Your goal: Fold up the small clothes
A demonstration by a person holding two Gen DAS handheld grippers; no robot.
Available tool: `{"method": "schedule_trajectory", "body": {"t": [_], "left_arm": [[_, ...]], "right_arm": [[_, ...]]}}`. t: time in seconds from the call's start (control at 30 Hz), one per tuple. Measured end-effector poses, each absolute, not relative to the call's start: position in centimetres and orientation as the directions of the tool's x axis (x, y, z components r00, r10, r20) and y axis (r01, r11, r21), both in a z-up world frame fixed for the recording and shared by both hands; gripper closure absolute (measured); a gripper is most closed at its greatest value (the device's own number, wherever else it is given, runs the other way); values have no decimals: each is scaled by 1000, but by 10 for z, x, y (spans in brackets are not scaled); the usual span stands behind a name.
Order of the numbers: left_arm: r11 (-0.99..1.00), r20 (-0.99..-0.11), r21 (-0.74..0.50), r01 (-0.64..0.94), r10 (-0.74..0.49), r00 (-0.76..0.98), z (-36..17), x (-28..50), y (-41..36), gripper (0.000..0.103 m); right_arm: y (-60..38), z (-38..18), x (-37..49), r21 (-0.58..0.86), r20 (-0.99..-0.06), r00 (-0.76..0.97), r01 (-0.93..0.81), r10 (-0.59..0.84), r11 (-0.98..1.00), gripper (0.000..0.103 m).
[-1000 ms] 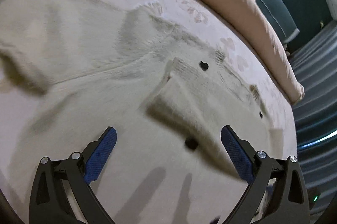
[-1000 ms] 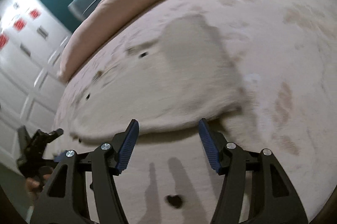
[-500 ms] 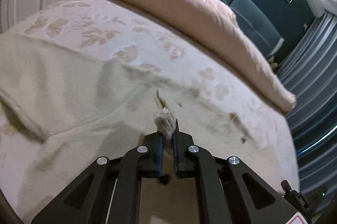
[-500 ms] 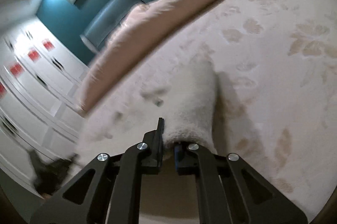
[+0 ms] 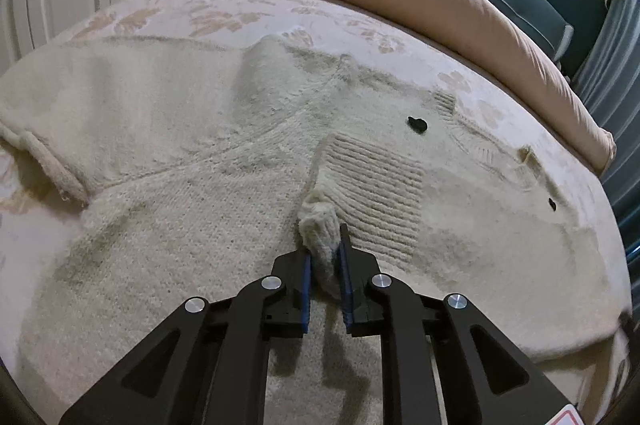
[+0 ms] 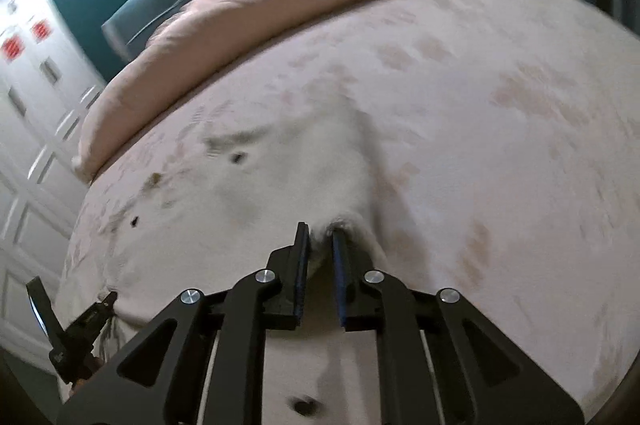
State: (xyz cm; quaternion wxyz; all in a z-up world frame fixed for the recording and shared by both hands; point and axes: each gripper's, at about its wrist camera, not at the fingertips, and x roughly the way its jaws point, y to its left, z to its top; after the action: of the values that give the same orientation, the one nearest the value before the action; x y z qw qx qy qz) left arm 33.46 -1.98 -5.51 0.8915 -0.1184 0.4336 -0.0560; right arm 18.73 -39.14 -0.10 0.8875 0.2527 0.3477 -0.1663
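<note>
Both grippers' fingers (image 5: 306,273) (image 6: 301,261) pinch cream sweater (image 5: 180,161) (image 6: 288,185) folds.

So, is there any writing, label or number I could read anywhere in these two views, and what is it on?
None can be read.
Red stickers on the white wardrobe doors: too blurred to tell if they carry text.
Red-edged label at the bottom edge of the left wrist view: cut off, nothing legible.
Cream knitted cardigan: no tag visible.

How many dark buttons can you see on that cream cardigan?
2 in the left wrist view: one button beside the ribbed pocket, another farther right on the cardigan. Others may be hidden.
</note>
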Motion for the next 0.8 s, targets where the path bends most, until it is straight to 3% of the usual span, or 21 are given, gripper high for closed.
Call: {"method": "schedule_trajectory", "body": {"t": [0.1,0.27,0.43,0.57,0.67,0.73,0.8], "left_arm": [[967,-752,-253,0,-197,629,-56,332,-18,89],[969,-742,-245,5,-191,642,-58,329,-20,89],[962,-734,-271,8,-212,645,-60,329,-17,89],[959,-727,-283,13,-223,649,-61,328,-15,88],[961,-728,-275,13,-217,650,-60,328,-17,88],[962,-729,-274,12,-216,649,-60,328,-17,88],[962,-730,-272,12,-215,649,-60,328,-17,88]], "right_arm": [[-375,9,220,257,-678,719,431,-156,865,91],[-355,-6,270,257,-727,684,351,-59,900,91],[-399,-32,211,196,-785,587,537,-197,820,96],[-433,-40,140,198,-802,537,654,-263,731,82],[-444,-32,101,249,-792,556,672,-253,697,82],[-445,-30,80,318,-794,580,650,-180,691,73],[-436,-30,57,387,-795,601,600,-76,700,57]]}}
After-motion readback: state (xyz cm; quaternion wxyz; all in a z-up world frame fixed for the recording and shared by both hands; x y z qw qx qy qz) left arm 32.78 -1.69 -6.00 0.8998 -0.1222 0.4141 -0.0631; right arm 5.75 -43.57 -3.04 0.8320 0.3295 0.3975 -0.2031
